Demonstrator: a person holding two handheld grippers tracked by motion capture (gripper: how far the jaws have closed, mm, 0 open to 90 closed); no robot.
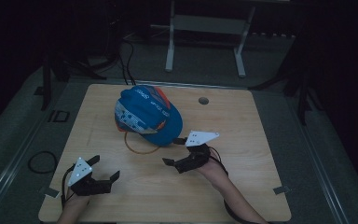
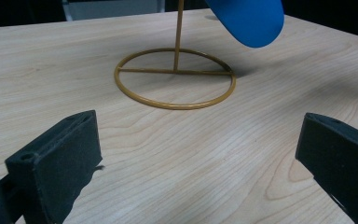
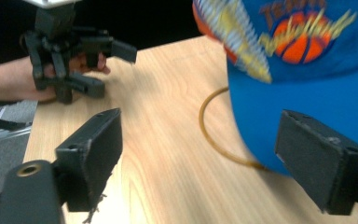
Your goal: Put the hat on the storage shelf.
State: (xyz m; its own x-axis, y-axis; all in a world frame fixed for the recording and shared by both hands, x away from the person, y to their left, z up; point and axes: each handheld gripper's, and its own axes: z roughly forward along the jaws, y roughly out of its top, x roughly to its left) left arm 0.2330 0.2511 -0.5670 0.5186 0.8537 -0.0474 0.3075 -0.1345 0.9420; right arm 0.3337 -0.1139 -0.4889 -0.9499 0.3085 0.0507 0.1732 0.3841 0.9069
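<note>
while fingers gape, right gripper (image 1: 174, 150) beside blue cap (image 1: 148, 115), left gripper (image 1: 106, 169) apart

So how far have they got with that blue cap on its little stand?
Done so far: the blue cap sits on the gold wire stand, whose ring base rests on the wooden table. In hand: the right tongs, jaws open, are right by the cap's brim without gripping it. The left tongs wait open, apart from the stand. Left: whatever handling of the cap comes next; nothing is grasped yet.
</note>
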